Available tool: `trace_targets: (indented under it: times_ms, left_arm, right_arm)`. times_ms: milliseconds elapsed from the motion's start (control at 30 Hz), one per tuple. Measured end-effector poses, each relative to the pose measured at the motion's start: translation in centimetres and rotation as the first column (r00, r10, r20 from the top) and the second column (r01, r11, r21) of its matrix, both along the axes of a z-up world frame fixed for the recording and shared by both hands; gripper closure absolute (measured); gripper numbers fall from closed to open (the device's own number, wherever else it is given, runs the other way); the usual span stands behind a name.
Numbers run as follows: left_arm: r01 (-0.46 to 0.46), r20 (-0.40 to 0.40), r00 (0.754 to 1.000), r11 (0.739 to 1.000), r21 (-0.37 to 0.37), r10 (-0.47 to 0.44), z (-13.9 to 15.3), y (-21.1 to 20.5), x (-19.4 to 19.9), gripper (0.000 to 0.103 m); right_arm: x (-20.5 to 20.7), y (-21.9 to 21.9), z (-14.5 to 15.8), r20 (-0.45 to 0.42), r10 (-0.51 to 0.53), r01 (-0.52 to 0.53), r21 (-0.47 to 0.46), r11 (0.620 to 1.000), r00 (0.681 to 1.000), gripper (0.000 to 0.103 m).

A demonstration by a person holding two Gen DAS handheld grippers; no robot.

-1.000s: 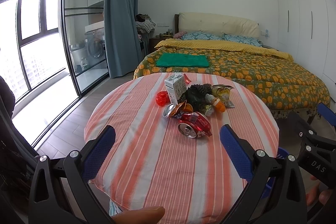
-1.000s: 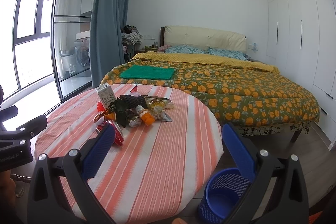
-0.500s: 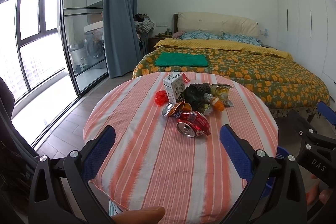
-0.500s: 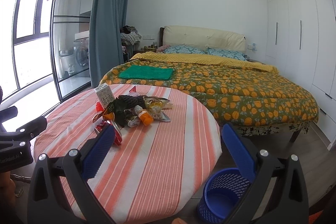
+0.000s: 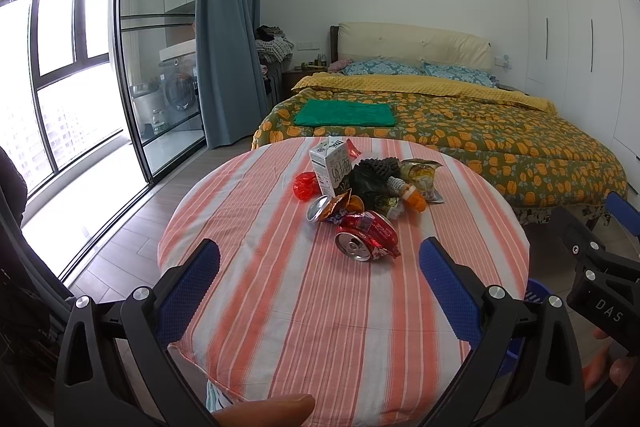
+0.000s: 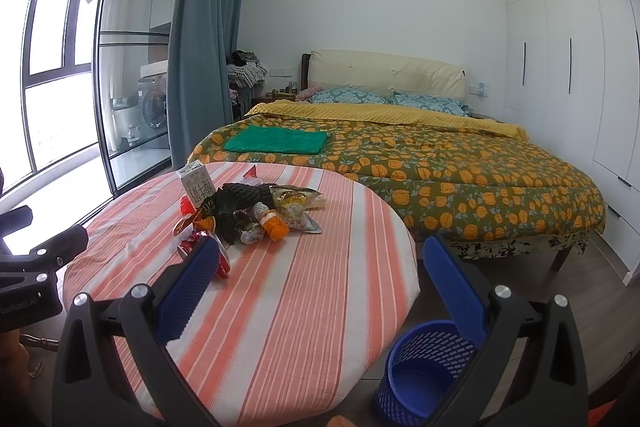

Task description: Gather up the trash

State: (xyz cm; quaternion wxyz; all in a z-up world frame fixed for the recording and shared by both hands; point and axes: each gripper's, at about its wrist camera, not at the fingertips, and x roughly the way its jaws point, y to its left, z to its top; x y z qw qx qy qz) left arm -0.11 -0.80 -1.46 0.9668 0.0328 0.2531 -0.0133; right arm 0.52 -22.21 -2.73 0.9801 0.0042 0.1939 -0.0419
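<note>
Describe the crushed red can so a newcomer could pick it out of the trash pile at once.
Find the round table with the orange-and-white striped cloth at the foot of the bed. A trash pile sits near its middle. The crushed red can lies on its side at the pile's edge farthest from the bed, silver top showing; the milk carton behind it stands upright.

Crushed can (image 6: pixel 218 259) half hidden behind finger; carton (image 5: pixel 331 167) print illegible.

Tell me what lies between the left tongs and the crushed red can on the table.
Nothing visible. The left tongs stand open with only bare striped tablecloth between them and the crushed red can, which is the nearest piece of the trash pile.
</note>
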Motion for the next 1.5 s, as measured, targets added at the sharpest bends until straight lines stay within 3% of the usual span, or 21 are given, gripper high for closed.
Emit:
trace_targets:
  times_ms: [1500]
  left_arm:
    - [0.009,-0.04,0.999,1.0,-0.003,-0.009,-1.1,-0.5,0.3,0.004]
  right_arm:
    - [-0.1,-0.7,0.1,-0.01,-0.008,0.008,0.001,1.0,1.0,0.005]
